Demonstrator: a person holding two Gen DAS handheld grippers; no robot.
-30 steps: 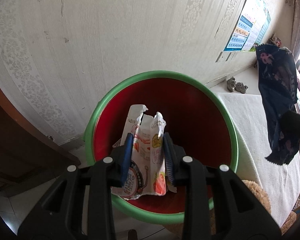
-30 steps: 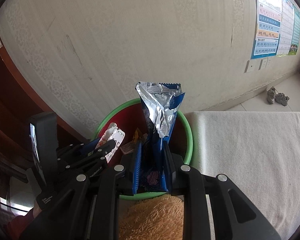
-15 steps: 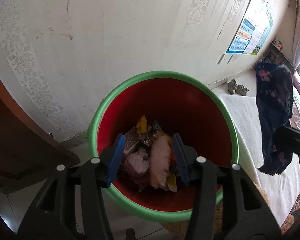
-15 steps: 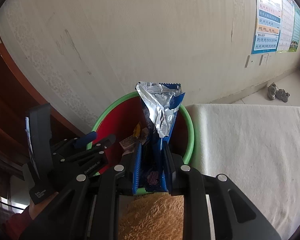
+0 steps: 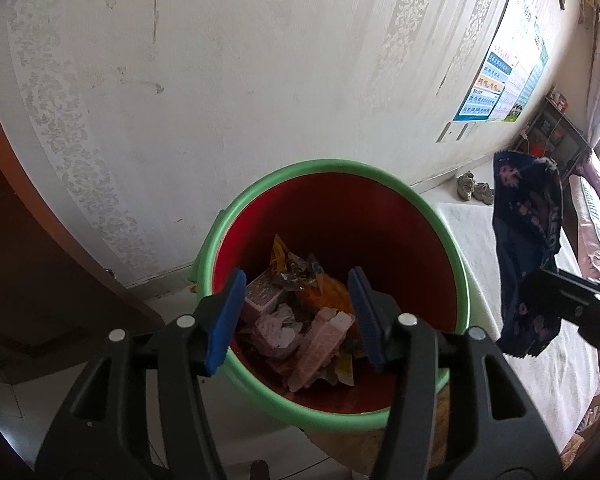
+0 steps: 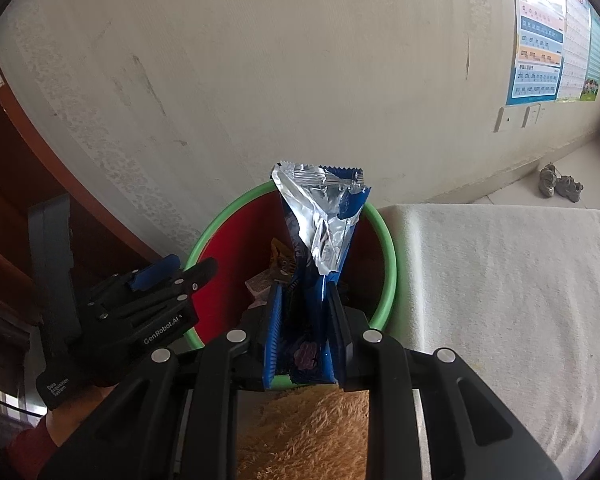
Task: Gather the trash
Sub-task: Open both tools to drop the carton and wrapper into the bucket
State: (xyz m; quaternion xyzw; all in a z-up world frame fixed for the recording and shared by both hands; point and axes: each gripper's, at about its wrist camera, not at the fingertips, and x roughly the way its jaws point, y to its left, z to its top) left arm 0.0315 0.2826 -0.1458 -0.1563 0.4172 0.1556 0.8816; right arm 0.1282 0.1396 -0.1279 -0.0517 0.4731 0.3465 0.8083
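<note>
A red bin with a green rim (image 5: 332,165) stands by the wall and holds several wrappers. A pink-and-white wrapper (image 5: 320,340) lies on top of that pile. My left gripper (image 5: 296,300) hangs over the bin's near edge, its jaws opening with nothing between them. In the right wrist view the left gripper (image 6: 180,270) sits at the bin's (image 6: 220,220) left rim. My right gripper (image 6: 304,292) is shut on a blue foil-lined wrapper (image 6: 320,216), which stands upright above the bin's near rim. From the left wrist, that blue wrapper (image 5: 524,240) hangs right of the bin.
A white cloth-covered surface (image 6: 500,280) adjoins the bin on the right. Brown furry material (image 6: 312,432) lies under the right gripper. Dark wooden furniture (image 5: 20,260) stands at the left. Shoes (image 6: 560,186) rest on the floor by the wall, under a poster (image 6: 552,40).
The left gripper's jaws spread apart and the pink-and-white wrapper dropped from them into the bin. The right gripper kept still with the blue wrapper.
</note>
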